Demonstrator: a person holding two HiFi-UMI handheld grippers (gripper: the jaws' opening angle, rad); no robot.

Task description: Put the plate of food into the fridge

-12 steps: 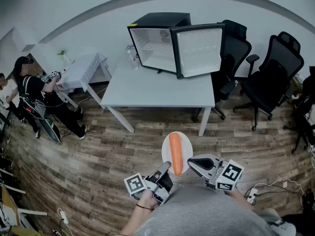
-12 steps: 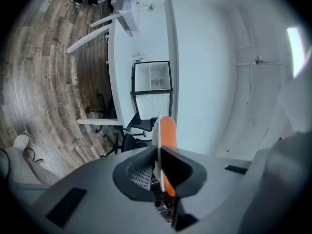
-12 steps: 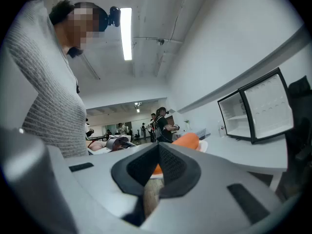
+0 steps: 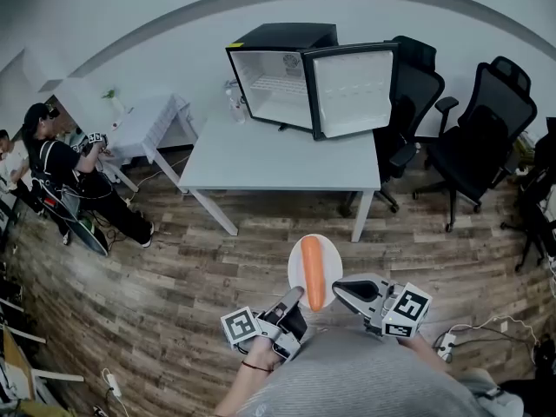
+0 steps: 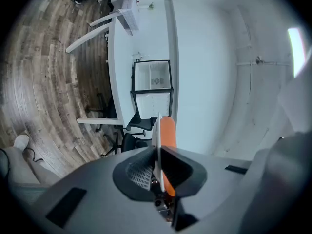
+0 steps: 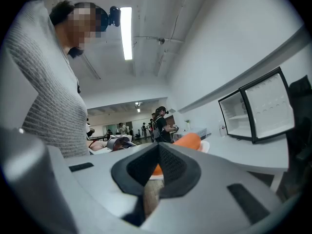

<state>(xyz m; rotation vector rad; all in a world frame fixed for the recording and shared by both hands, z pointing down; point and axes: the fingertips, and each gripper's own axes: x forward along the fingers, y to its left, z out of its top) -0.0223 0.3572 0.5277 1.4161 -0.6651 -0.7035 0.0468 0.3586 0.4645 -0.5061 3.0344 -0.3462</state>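
Note:
A white plate [image 4: 299, 266] with a long orange carrot [image 4: 313, 272] on it is held level in front of me, above the wooden floor. My left gripper [image 4: 294, 296] is shut on the plate's near left rim. In the left gripper view the plate [image 5: 157, 145] stands edge-on between the jaws with the carrot [image 5: 168, 133] beside it. My right gripper [image 4: 338, 287] is at the plate's right rim, jaws together with nothing between them; contact is unclear. The carrot [image 6: 191, 141] shows just past its tips [image 6: 157, 148]. The black fridge [image 4: 280, 37] stands far off on the table, door [image 4: 352, 89] swung open.
A white table [image 4: 278, 156] carries the fridge, a stretch of wooden floor [image 4: 208, 268] away from me. Black office chairs [image 4: 482, 137] stand at the right. A person [image 4: 61, 172] sits at the left by a smaller white table [image 4: 143, 124]. Cables [image 4: 486, 328] lie on the floor at the right.
The plate and both grippers keep their places. Only the person at the far left has shifted a little.

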